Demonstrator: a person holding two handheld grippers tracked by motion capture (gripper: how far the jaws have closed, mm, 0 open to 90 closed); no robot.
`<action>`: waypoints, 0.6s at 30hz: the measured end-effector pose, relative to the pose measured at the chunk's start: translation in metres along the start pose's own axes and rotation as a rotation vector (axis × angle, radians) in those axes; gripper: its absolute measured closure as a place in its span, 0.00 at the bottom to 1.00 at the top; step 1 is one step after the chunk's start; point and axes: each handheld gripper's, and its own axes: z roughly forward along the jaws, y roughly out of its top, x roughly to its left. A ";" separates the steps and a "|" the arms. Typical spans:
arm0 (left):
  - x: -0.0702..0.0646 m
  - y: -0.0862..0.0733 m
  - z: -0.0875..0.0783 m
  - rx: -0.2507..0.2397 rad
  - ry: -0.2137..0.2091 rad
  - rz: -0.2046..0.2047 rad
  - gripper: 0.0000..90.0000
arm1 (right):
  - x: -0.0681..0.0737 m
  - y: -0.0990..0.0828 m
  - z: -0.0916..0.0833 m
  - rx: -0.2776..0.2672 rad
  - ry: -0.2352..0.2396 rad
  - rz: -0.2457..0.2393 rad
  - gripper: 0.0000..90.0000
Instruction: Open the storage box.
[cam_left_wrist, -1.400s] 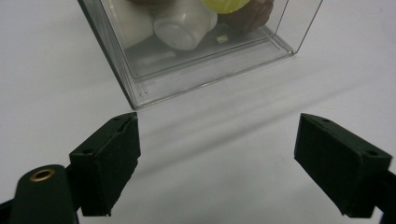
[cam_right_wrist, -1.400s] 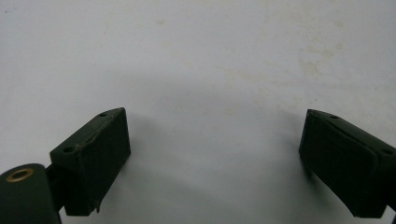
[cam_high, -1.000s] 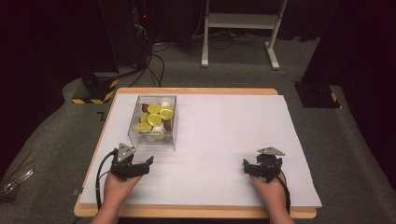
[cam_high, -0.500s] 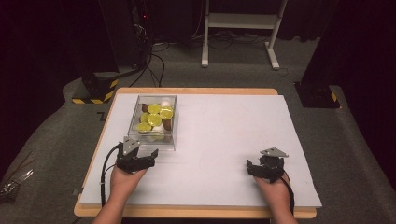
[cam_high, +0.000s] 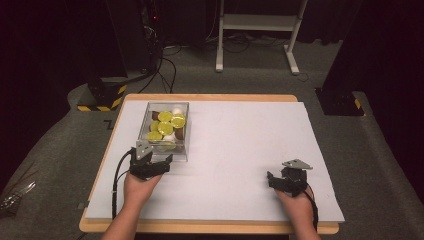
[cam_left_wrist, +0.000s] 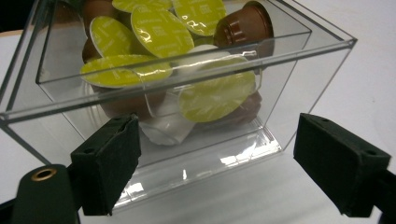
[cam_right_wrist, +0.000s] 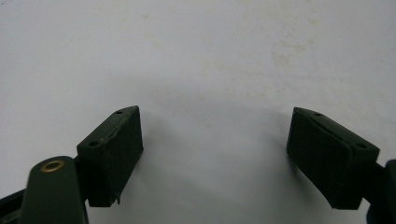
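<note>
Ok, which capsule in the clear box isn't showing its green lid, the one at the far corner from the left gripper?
The brown capsule at the far right corner of the clear box: it shows its brown body, while the others nearby show flat green foil lids.

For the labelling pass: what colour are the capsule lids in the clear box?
Yellow-green foil lids, clearest in the left gripper view.

Clear glossy plastic box (cam_left_wrist: 299, 70); capsules (cam_left_wrist: 154, 30) with shiny yellow-green foil lids; matt white sheet (cam_high: 240, 150) on a wooden table (cam_high: 210, 227); matt black tongs' pads (cam_left_wrist: 109, 163).
</note>
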 end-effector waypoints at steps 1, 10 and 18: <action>0.000 0.001 0.001 -0.004 0.001 -0.002 0.17 | 0.000 0.000 0.000 0.002 0.003 0.007 0.20; -0.002 0.004 0.008 -0.016 0.028 -0.008 0.18 | -0.001 0.000 0.000 0.002 0.007 0.009 0.20; -0.003 0.004 0.012 -0.033 0.059 -0.015 0.24 | -0.001 0.000 0.001 0.001 0.008 0.010 0.20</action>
